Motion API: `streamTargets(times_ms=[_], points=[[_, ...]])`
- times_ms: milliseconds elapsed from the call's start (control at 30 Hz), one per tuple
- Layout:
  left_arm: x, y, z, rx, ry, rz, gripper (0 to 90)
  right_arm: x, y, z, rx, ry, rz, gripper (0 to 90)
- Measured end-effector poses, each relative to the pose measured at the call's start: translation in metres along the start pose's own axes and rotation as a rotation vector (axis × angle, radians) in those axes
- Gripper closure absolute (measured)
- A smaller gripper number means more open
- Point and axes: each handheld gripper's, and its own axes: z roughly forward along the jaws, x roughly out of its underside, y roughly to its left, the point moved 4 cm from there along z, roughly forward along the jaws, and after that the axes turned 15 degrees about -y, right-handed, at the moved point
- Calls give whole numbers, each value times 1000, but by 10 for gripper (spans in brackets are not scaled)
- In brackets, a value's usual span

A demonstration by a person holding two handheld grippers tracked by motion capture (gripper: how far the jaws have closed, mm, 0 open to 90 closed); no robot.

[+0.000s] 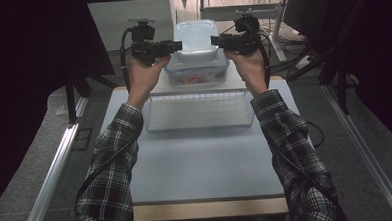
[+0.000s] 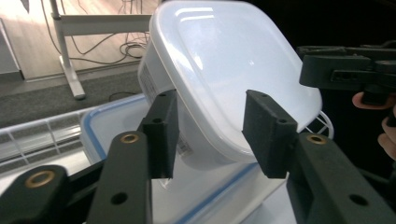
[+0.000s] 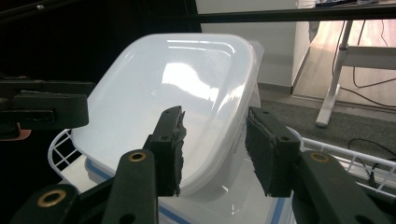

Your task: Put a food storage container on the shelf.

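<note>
My left gripper (image 2: 210, 135) has its jaws spread either side of the white tub's (image 2: 224, 70) rim, the pads clear of it. My right gripper (image 3: 215, 149) is the same on the tub's opposite side: jaws apart, rim between them, not pinched. The tub sits lid up and tilted on a blue-rimmed box (image 1: 197, 73). That box rests just beyond the tub's nearest neighbour, a wire basket (image 1: 199, 110), on the table (image 1: 201, 160).
</note>
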Motion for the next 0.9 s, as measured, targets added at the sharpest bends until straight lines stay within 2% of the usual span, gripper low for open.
streamTargets(times_ms=[100, 200, 333, 467, 567, 633, 667, 700, 733, 800, 833, 900], points=[[-3, 3, 4, -7, 2, -10, 542, -1, -1, 4, 14, -4, -5, 562], [-5, 5, 7, -16, 6, 7, 529, -2, -3, 7, 25, -7, -2, 565], [-8, 8, 11, -24, 12, 7, 520, -3, -4, 12, 31, -8, 1, 611], [-9, 8, 11, -7, 10, 10, 518, -4, -3, 13, 29, 2, -10, 629], [-11, 6, 8, 1, 7, 16, 482, -6, -2, 10, 17, -2, -15, 611], [-12, 4, 4, 8, 2, 31, 467, -6, -1, 8, 7, -6, -20, 582], [-13, 2, 1, 21, -4, 47, 432, -6, -1, 4, -6, -11, -22, 537], [-13, 2, 1, 21, -4, 47, 412, -6, -1, 4, -6, -11, -22, 537], [-12, 1, -2, 37, 2, 69, 381, -6, -1, 1, -33, -6, -28, 484], [-11, 1, -4, 43, 3, 82, 359, -6, -1, 0, -42, 5, -31, 461], [-8, 0, -6, 60, 13, 93, 310, -5, -1, -3, -60, 6, -33, 412], [-7, 0, -8, 69, 18, 92, 292, -4, -1, -5, -71, 4, -37, 385]])
